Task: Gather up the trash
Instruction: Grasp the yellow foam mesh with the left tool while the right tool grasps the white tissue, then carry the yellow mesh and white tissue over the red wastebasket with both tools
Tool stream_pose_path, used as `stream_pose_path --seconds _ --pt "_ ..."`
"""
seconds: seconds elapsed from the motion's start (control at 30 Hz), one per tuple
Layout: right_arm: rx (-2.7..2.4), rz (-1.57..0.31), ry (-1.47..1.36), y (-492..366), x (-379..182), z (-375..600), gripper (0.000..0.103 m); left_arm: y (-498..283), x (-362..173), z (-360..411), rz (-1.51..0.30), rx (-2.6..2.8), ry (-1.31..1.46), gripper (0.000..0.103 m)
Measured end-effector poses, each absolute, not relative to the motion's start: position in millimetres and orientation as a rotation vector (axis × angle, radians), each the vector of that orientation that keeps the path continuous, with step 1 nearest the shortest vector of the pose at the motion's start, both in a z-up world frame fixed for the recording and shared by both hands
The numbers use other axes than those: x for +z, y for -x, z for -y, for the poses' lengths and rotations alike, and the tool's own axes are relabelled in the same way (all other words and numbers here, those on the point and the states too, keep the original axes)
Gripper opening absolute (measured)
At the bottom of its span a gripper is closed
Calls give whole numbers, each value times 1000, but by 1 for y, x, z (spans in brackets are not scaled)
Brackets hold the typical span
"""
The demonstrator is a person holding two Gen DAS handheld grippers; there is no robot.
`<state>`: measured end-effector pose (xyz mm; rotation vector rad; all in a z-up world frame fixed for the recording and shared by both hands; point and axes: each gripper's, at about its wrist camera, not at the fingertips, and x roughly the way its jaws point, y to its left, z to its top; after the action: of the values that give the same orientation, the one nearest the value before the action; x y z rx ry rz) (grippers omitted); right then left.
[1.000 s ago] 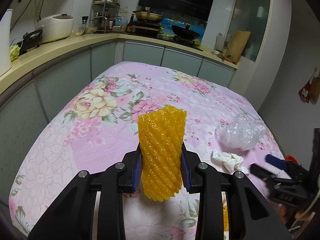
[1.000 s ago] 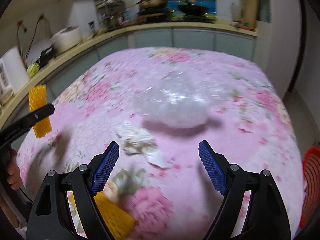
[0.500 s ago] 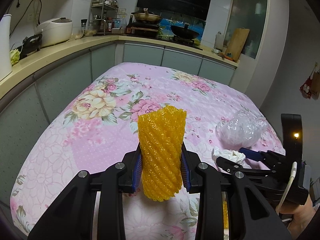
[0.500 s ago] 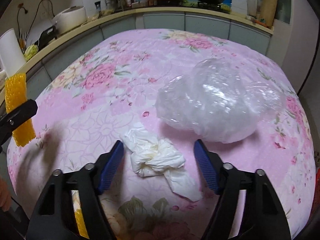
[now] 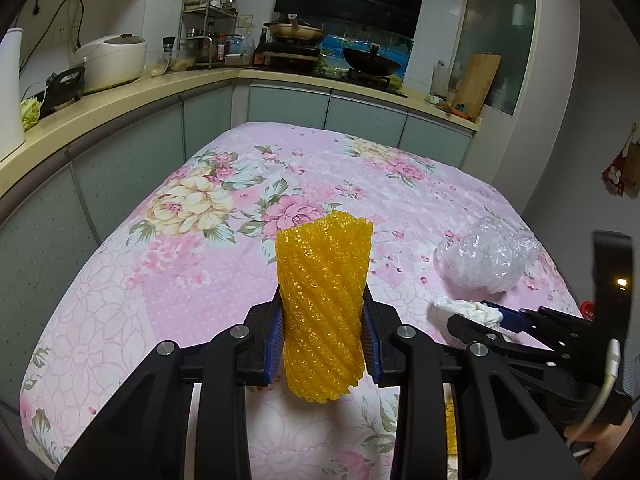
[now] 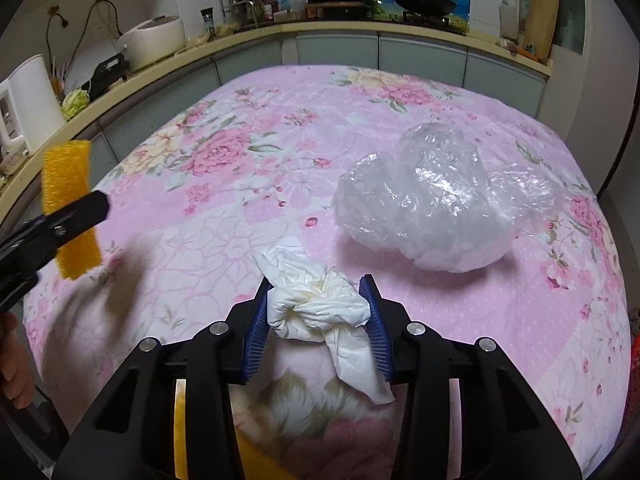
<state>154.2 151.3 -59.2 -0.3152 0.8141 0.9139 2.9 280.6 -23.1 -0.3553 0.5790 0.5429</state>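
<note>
My left gripper [image 5: 323,330] is shut on a yellow foam net sleeve [image 5: 323,300] and holds it upright above the pink floral cloth [image 5: 192,264]. My right gripper [image 6: 318,316] is shut on a crumpled white tissue [image 6: 316,308] at the cloth's near edge; it also shows in the left wrist view [image 5: 486,314]. A crumpled clear plastic bag [image 6: 436,204] lies on the cloth just beyond the tissue, also visible in the left wrist view [image 5: 486,258]. The sleeve shows at the left of the right wrist view [image 6: 70,208].
A kitchen counter [image 5: 120,92] wraps the far and left sides, with a rice cooker [image 5: 110,62], a rack, pans and a cutting board. A second yellow piece [image 6: 180,428] lies under my right gripper. A red basket edge [image 5: 586,306] is at the right.
My right gripper moved forward over the tissue and closed on it. My left gripper kept holding the yellow sleeve in place.
</note>
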Motion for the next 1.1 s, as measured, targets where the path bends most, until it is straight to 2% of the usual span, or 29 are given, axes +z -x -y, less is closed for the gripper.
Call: stream_pose_path --seconds 0.6,1.1 --pt "803 -610 136 -143 12 -72 42 -2 -1 -260 -496 531 296 31" --pt "684 -514 35 -154 52 9 42 -28 22 -219 -477 462 227 31"
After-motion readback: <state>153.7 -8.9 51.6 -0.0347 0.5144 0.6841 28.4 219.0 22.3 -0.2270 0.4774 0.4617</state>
